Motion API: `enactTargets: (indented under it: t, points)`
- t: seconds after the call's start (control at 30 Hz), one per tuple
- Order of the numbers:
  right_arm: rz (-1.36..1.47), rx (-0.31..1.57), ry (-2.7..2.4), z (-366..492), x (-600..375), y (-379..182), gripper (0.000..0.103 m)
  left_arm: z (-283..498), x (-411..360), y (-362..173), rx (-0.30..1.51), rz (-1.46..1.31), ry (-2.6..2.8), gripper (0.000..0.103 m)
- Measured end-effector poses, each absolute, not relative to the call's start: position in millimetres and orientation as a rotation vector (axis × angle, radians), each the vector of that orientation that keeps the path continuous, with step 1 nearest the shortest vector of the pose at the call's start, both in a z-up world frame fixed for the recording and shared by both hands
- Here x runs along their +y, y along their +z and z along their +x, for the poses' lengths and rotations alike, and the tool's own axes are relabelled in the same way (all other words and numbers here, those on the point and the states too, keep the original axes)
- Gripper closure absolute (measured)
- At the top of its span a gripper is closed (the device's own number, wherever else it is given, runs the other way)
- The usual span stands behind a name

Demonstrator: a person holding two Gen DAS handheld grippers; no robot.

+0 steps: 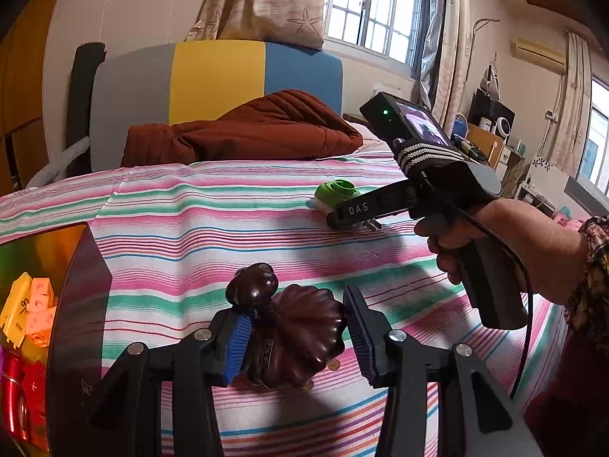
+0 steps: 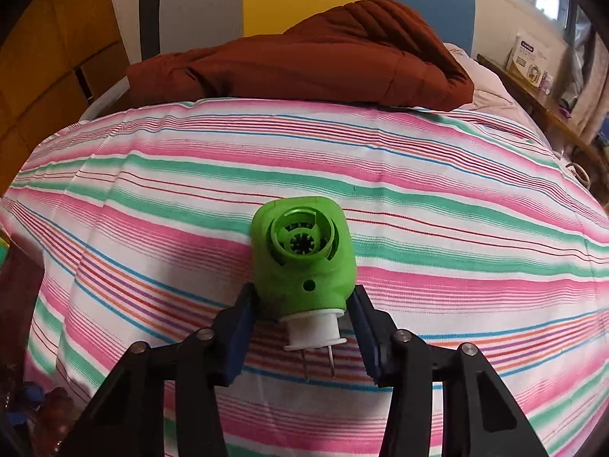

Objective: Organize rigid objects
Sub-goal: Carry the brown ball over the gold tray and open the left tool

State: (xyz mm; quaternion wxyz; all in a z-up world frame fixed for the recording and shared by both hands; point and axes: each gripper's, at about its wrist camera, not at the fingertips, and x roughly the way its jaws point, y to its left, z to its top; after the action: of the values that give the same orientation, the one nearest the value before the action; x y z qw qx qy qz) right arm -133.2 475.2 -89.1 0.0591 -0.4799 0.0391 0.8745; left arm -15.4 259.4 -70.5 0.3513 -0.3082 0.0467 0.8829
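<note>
At lower center, the left gripper (image 1: pixel 297 327) clasps a dark carved wooden ornament (image 1: pixel 293 339) hiding its underside, while the right gripper (image 2: pixel 302 327) pinches the green plug-in vaporizer (image 2: pixel 302 259) mid-frame on open striped bedsheet (image 2: pixel 456 228).

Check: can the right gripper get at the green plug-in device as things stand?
Probably yes. The right gripper already straddles the green plug-in device on the striped sheet, nothing between them; whether its pads press yet is unclear.

green plug-in (image 2: pixel 302 262) | on striped sheet; brown carved gourd (image 1: pixel 300 337) | nearby
</note>
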Motion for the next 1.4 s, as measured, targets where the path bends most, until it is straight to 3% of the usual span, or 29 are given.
enactTargets:
  t: [0.27, 0.57, 0.97, 1.4]
  points:
    - [-1.411, -0.095, 2.615, -127.5, 452.8, -86.1, 0.054, -1.3, 253.3, -66.1, 0.141, -0.806, 2.296, 0.056]
    - [-1.413, -0.130, 2.621, -127.7, 453.1, -85.9, 0.054, 18.0, 234.9, -47.3, 0.066, -0.825, 2.257, 0.057]
    - [-1.434, -0.032, 2.626, -126.3, 459.7, -87.2, 0.054, 37.0, 172.6, -8.7, -0.001, -0.777, 2.310, 0.057]
    - [-1.437, 0.035, 2.632, -124.0, 464.5, -87.7, 0.054, 38.3, 49.2, 0.0, -0.112, -0.835, 2.567, 0.057]
